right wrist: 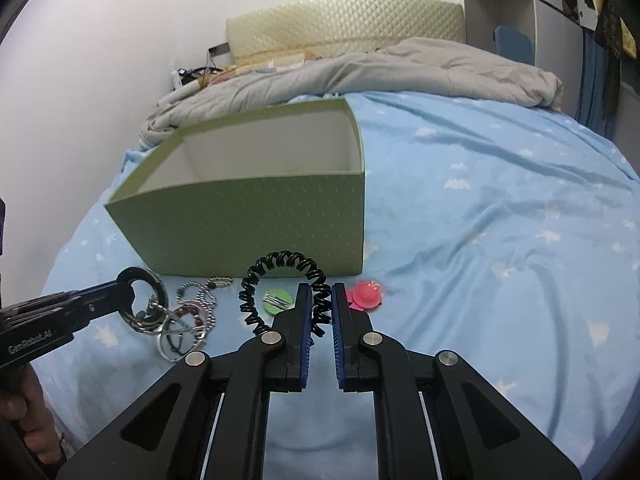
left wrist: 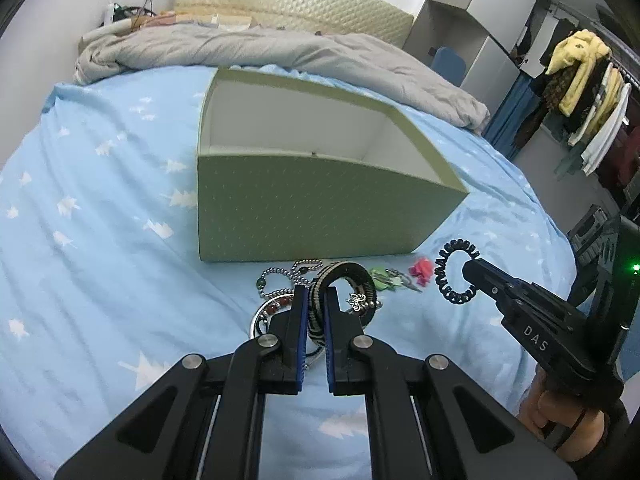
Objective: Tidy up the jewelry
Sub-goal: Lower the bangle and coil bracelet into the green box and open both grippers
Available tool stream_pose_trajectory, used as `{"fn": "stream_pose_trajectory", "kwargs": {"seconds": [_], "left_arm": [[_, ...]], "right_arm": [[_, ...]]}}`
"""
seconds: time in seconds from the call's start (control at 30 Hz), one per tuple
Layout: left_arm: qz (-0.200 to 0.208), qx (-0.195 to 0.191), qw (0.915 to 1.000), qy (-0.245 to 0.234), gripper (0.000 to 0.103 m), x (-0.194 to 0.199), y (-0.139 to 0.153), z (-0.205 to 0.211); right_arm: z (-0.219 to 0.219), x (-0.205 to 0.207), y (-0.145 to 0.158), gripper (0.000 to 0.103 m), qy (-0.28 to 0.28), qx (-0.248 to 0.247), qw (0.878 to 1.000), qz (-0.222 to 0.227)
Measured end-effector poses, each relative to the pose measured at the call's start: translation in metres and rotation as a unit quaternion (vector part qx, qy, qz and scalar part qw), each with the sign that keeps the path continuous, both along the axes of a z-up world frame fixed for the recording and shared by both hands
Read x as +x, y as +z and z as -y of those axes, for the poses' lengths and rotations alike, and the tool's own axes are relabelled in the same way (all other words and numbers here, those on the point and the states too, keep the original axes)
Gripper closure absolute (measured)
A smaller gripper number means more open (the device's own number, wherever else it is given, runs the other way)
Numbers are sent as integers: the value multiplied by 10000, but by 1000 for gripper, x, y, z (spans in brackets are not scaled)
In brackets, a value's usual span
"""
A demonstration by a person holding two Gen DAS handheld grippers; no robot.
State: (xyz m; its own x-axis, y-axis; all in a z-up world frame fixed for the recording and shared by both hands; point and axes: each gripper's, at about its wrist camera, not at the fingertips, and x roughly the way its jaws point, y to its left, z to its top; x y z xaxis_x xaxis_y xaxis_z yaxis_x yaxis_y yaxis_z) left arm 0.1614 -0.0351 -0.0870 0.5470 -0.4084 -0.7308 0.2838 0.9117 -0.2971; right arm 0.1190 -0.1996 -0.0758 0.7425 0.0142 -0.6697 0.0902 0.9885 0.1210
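Note:
An open green box with a white inside stands on the blue bedsheet. My left gripper is shut on a black woven bracelet with a silver charm, held just above the sheet; it also shows in the right wrist view. My right gripper is shut on a black coil hair tie, seen from the left wrist view as a dark spiral ring at the fingertips. Bead chains and bangles, a green clip and a pink piece lie in front of the box.
A grey duvet is bunched at the head of the bed under a padded headboard. Clothes hang on a rail to the right of the bed. A hand holds the right gripper's handle.

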Motion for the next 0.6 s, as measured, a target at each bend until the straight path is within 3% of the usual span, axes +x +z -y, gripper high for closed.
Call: {"fn": "stream_pose_trajectory", "kwargs": {"seconds": [0.3, 0.6], "left_arm": [[336, 157, 9993, 77, 97, -21, 36, 0], [418, 221, 9987, 208, 97, -42, 59, -5]], "right_arm": [[-9, -24, 30, 95, 1, -24, 9998, 207], [-20, -46, 54, 96, 65, -97, 9993, 353]]}}
